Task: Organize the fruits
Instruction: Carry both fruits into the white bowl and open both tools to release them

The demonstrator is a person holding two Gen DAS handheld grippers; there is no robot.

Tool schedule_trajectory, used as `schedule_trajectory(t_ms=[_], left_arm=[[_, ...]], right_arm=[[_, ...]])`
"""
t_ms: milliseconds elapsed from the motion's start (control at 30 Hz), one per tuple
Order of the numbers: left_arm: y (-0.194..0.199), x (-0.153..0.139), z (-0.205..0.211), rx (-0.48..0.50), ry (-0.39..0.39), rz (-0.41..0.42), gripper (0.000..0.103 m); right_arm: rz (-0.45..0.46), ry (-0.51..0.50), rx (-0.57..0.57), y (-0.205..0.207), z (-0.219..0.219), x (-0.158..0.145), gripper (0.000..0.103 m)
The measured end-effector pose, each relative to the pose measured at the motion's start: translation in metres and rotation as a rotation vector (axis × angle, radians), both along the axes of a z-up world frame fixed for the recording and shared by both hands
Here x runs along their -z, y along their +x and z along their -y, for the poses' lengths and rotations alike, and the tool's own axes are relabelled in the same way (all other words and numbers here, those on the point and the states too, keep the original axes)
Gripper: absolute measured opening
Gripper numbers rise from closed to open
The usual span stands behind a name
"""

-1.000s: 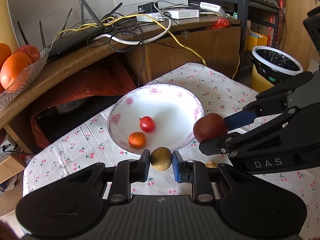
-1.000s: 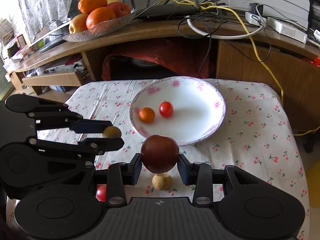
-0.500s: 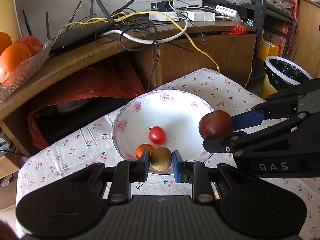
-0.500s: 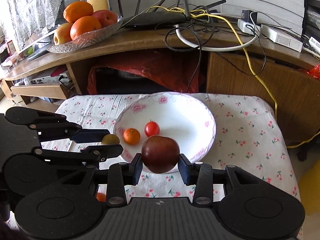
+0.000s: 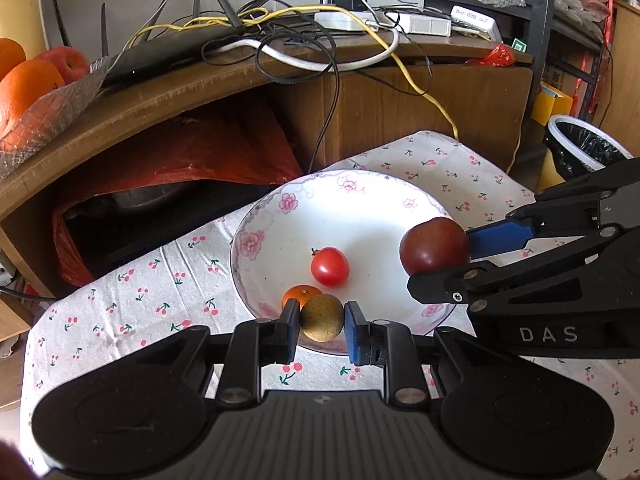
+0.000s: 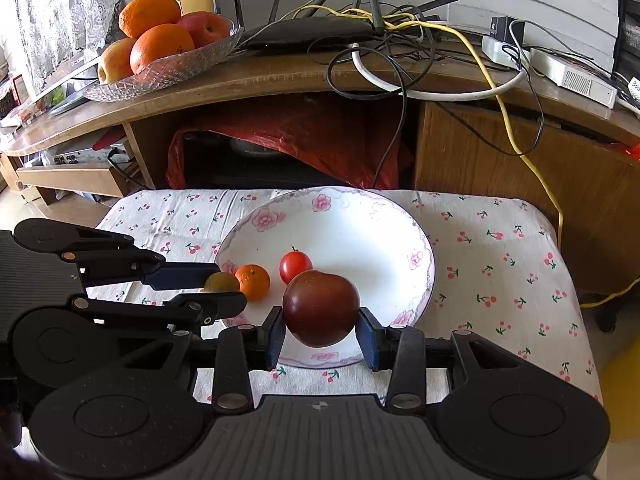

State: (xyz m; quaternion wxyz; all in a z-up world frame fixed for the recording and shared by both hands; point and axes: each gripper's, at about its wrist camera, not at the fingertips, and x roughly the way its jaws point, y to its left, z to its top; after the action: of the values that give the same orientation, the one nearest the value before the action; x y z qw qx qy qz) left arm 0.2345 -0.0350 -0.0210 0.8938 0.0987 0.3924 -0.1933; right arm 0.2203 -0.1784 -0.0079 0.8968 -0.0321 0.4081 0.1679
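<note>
Two fruits (image 5: 330,266) in bowl (image 5: 384,200) beneath grippers (image 5: 322,318)

both grippers (fruit clamped) moved from tablecloth (image 5: 132,300) to over bowl (image 5: 360,200)

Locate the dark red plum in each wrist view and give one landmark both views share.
Left wrist view: dark red plum sits right of centre, held in the right gripper.
Right wrist view: it is low at centre, between the jaws.
Shared landmark: the red tomato in the floral plate.
</note>
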Motion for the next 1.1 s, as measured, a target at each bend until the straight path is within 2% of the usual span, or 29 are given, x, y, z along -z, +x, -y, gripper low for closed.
schedule_trajectory(t_ms=[500, 1100], left_arm=[[0.008, 0.011, 0.002, -0.008, -0.004, -0.025, 0.032], [0.002, 0.0, -0.003, -0.011, -0.014, 0.0, 0.035]], right_arm=[[-0.03, -0.012, -0.015, 0.013, -0.001, 0.012, 0.037], [-0.002, -0.011, -0.009, 0.01, 0.003, 0.008, 0.037]])
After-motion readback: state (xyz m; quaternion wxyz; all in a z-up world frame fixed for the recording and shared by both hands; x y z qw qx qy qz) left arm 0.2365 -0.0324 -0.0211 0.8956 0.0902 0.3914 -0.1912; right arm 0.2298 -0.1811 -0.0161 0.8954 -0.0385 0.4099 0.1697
